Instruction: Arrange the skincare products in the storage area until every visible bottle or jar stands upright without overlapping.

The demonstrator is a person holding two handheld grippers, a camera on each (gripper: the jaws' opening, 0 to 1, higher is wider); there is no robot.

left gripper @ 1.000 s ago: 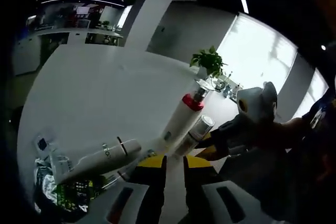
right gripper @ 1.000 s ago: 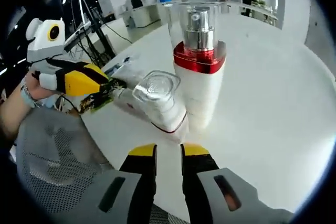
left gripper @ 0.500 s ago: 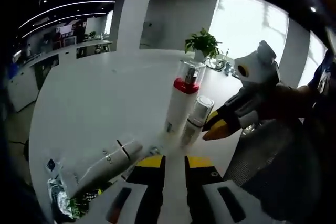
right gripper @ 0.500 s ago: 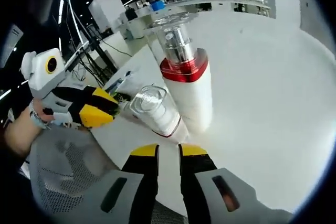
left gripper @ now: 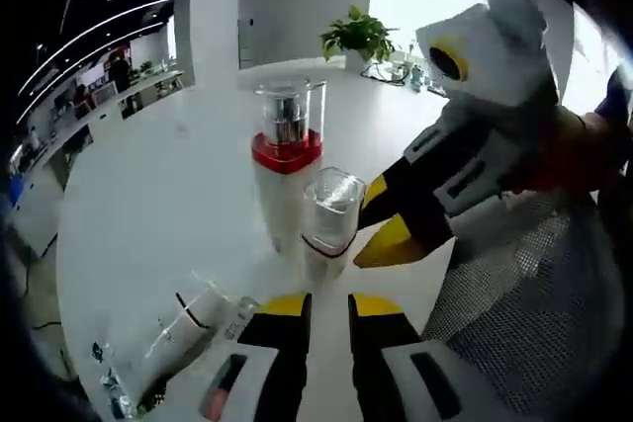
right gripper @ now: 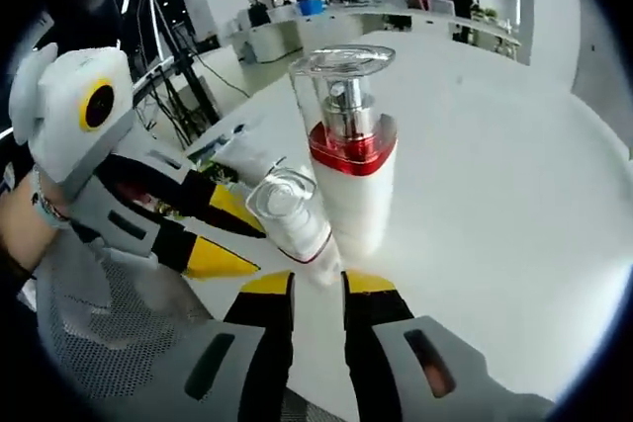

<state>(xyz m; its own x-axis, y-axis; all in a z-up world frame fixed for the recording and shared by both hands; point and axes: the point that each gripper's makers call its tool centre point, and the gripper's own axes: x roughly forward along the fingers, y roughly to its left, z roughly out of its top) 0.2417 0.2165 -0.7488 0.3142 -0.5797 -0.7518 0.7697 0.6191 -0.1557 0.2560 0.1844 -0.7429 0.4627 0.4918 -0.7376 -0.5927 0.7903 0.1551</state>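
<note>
On the white bench [left gripper: 148, 205], the small clear-capped bottle [left gripper: 329, 219] stands touching the red-collared pump bottle [left gripper: 287, 160]. Both tongs [left gripper: 321, 305] [right gripper: 315, 284], narrowly parted and empty, have been brought closer within a second. At 7 o'clock a white tube [left gripper: 193, 315] lies flat, unrighted.

The two standing bottles are viewed closely from opposite sides. In the left gripper view, the tall bottle [left gripper: 287, 160] and small bottle [left gripper: 329, 212] are faced; in the right gripper view, the same tall bottle [right gripper: 351, 170] and small bottle [right gripper: 292, 212] are shared.
</note>
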